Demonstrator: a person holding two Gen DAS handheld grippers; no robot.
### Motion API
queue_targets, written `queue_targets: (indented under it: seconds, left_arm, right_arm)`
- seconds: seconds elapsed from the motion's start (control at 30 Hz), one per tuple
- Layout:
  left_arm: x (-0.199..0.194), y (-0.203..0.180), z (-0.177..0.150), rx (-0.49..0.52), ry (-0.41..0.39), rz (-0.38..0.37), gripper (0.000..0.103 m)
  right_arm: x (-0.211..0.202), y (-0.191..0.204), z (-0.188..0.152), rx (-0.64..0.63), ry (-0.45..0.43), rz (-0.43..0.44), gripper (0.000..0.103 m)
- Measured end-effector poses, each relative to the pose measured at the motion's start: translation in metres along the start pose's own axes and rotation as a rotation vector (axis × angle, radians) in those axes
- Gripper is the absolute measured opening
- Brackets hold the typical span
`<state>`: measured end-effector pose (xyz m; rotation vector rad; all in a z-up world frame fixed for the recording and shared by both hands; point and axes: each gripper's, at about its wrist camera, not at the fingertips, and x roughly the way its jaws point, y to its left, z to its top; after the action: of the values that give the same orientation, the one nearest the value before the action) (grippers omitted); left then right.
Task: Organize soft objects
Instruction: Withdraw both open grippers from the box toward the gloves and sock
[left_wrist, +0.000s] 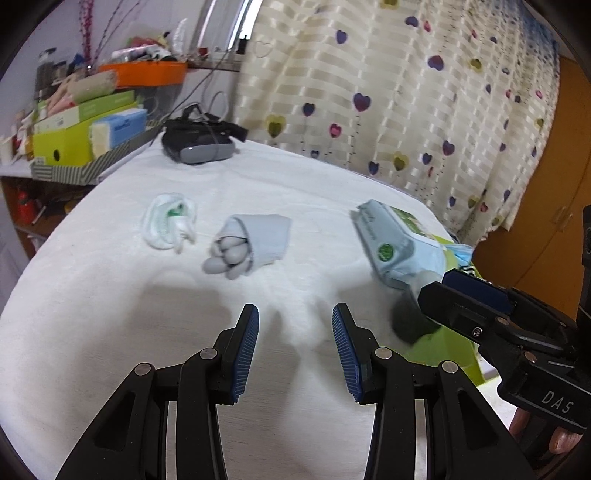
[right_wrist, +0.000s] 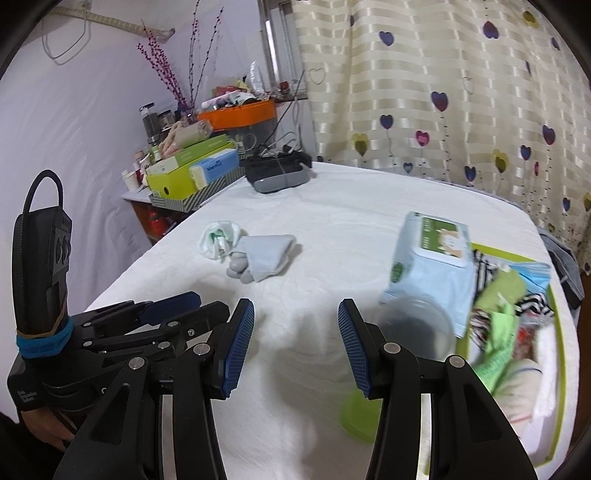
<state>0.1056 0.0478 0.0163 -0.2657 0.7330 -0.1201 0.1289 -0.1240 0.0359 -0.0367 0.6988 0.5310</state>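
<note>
Two rolled sock bundles (left_wrist: 255, 243), grey and white.

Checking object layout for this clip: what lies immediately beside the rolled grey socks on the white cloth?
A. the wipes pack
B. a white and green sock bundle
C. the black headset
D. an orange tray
B: the white and green sock bundle lies right next to the grey socks.

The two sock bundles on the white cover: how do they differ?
The grey sock bundle is plain grey and the larger; the white sock bundle is white with green markings and smaller. The grey one lies nearer the wipes pack; the white one nearer the cluttered shelf. Both lie loose, ungripped.
</note>
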Motion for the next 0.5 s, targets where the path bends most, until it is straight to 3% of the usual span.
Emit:
queue_targets:
  seconds: [0.5]
  left_arm:
    - [0.002,0.062,0.01,-0.087,-0.019,0.051,0.041]
  right_arm:
    - [0.064,0.03,0.022,-0.014,0.076,0.072,0.05]
